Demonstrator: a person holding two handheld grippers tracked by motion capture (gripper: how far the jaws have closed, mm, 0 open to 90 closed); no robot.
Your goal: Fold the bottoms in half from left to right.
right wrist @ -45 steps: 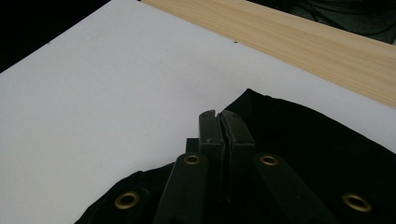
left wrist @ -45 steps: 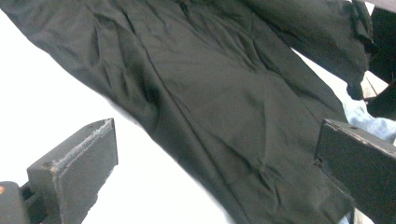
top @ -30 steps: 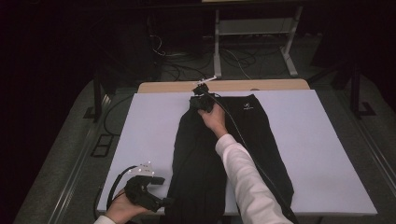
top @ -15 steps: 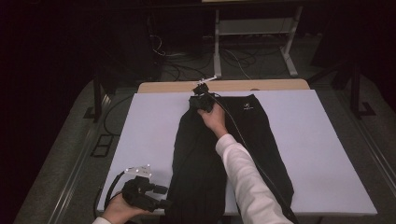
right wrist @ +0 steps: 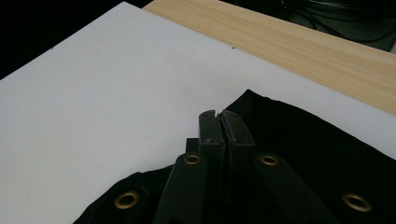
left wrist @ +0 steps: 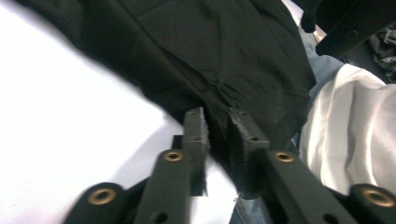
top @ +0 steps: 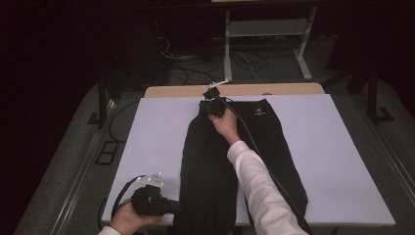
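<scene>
High view: black trousers (top: 215, 161) are lying lengthwise down the middle of the white board (top: 337, 161), waistband at the far end, legs running to the near edge. My right gripper (top: 214, 106) is resting at the far left corner of the waistband, my white sleeve (top: 262, 188) stretching over the garment toward it. My left gripper (top: 173, 208) is sitting at the near left edge of the board, its tips pointing right and meeting the near left hem of the trousers. A wooden tabletop (top: 235, 90) is showing as a strip beyond the far edge of the board.

Left gripper view: my left gripper (left wrist: 217, 123) is closing on the edge of the black trousers (left wrist: 224, 51). The jaws have just been closing; a fold of black cloth is standing between the pads, which are pinching it with a narrow gap remaining. White board (left wrist: 60, 140) is lying to the left, and the white sleeve (left wrist: 350, 135) is showing at the right.

Right gripper view: my right gripper (right wrist: 219, 115) is holding its jaws pressed together, pad against pad. The tips are lying over the waistband corner of the trousers (right wrist: 303, 144); whether any cloth is caught between them I cannot tell. White board (right wrist: 102, 88) and the wooden tabletop (right wrist: 289, 46) are lying beyond.
</scene>
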